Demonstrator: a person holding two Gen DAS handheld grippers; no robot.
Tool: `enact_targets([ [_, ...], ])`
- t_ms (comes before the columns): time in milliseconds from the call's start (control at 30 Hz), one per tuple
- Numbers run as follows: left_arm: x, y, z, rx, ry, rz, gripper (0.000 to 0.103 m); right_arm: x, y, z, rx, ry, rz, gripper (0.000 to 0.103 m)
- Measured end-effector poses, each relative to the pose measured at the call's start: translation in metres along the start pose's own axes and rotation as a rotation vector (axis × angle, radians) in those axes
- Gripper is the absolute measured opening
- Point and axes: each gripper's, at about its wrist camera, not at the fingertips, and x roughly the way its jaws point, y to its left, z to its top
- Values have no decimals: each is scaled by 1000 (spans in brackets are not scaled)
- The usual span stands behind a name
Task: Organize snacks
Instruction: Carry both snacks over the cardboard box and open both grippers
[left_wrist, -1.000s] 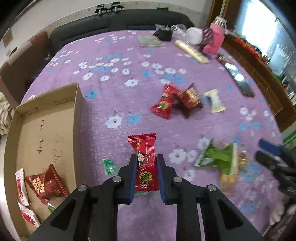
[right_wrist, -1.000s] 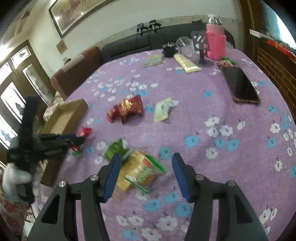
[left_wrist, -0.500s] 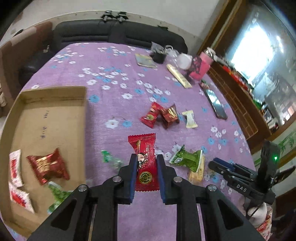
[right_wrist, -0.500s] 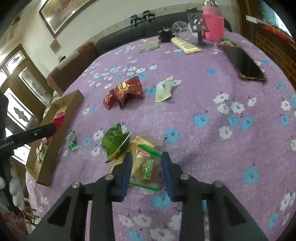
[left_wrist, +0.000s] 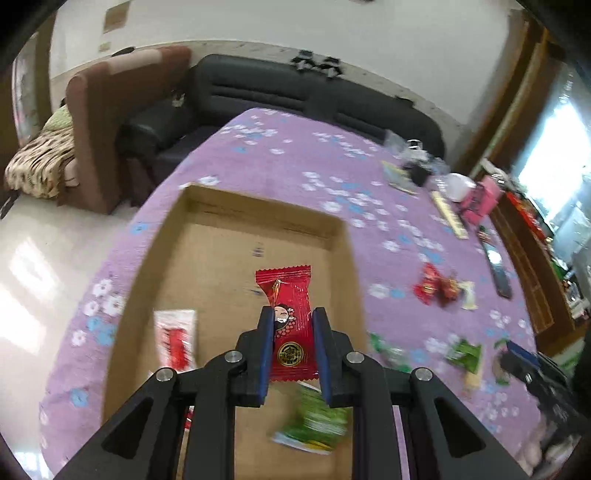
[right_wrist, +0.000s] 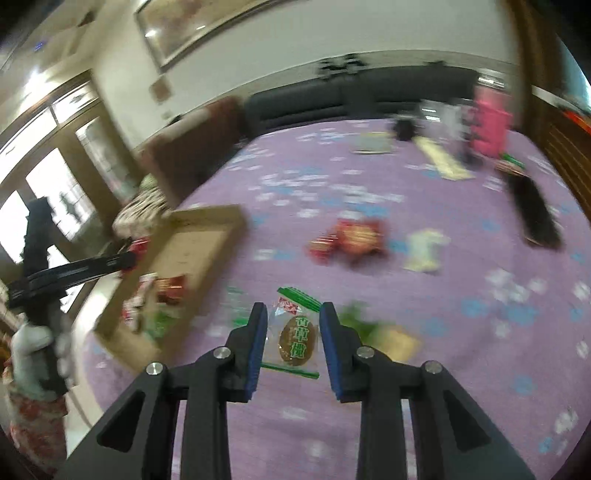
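overhead, the left gripper (left_wrist: 291, 325) pinched a red snack packet (left_wrist: 288, 325) by its sides above the cardboard box (left_wrist: 343, 266); the right gripper (right_wrist: 293, 325) clamped a clear biscuit packet (right_wrist: 295, 338) over the table; both looked light, crinkly, slippery.

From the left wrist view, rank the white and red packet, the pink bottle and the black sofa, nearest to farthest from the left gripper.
1. White and red packet: in the cardboard box, just left of the left gripper.
2. Pink bottle: far right side of the table.
3. Black sofa: beyond the table's far edge.
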Motion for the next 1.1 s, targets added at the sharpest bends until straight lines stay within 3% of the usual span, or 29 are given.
enact_targets([
  [133, 26, 27, 8, -39, 43, 44, 20, 42, 60, 15, -81, 43, 73, 29],
  [333, 45, 52, 13, -100, 76, 43, 21, 114, 123, 34, -152, 105, 77, 29],
  [533, 41, 65, 13, -134, 65, 29, 21, 166, 139, 45, -165, 149, 18, 29],
  [600, 36, 69, 12, -153, 59, 17, 25, 174, 138, 46, -167, 151, 8, 30],
  [633, 34, 69, 13, -159, 54, 11, 33, 176, 138, 47, -169, 145, 2, 30],
  [667, 32, 70, 13, -163, 47, 5, 40, 176, 139, 47, -172, 142, 1, 33],
  [900, -5, 57, 14, -162, -37, -41, 48, 127, 108, 57, -123, 54, 16, 47],
  [1100, -35, 5, 11, -55, -96, -123, 62, 41, 7, 48, 4, -47, -99, 53],
])
